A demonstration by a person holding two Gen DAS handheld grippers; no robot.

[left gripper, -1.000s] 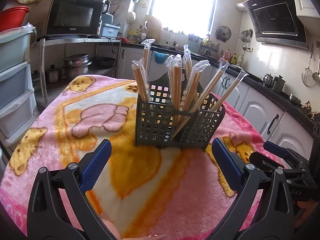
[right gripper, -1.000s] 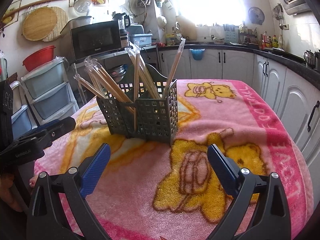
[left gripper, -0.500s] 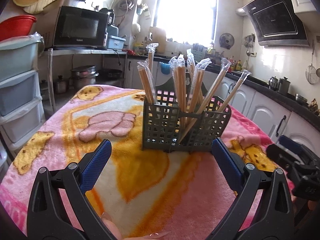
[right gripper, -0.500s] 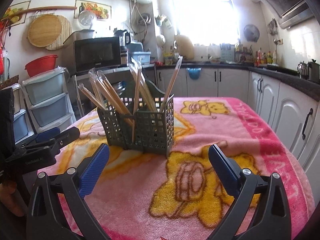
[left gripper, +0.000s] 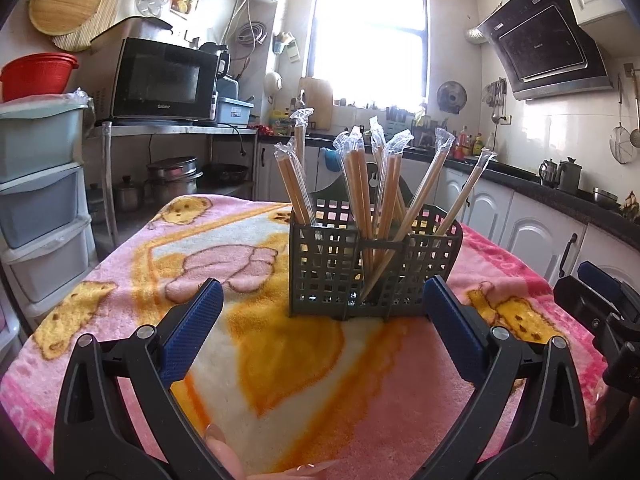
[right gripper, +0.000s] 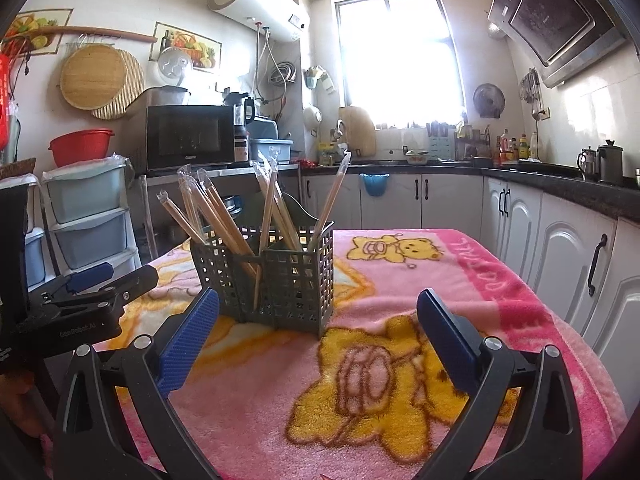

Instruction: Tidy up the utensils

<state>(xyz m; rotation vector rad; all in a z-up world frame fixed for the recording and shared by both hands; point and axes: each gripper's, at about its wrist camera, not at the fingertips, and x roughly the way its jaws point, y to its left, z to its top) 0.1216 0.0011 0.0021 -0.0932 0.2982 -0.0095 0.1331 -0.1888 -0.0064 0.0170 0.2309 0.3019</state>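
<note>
Your left gripper (left gripper: 322, 320) hangs with its jaws spread wide and nothing between them, and the grey utensil caddy (left gripper: 374, 270) stands on the pink blanket (left gripper: 280, 380) just beyond its fingertips, apart from them. Your right gripper (right gripper: 318, 330) is likewise wide apart and empty, the caddy sitting ahead toward its left finger. Wrapped chopsticks (left gripper: 356, 188) stand leaning in the caddy's compartments.
</note>
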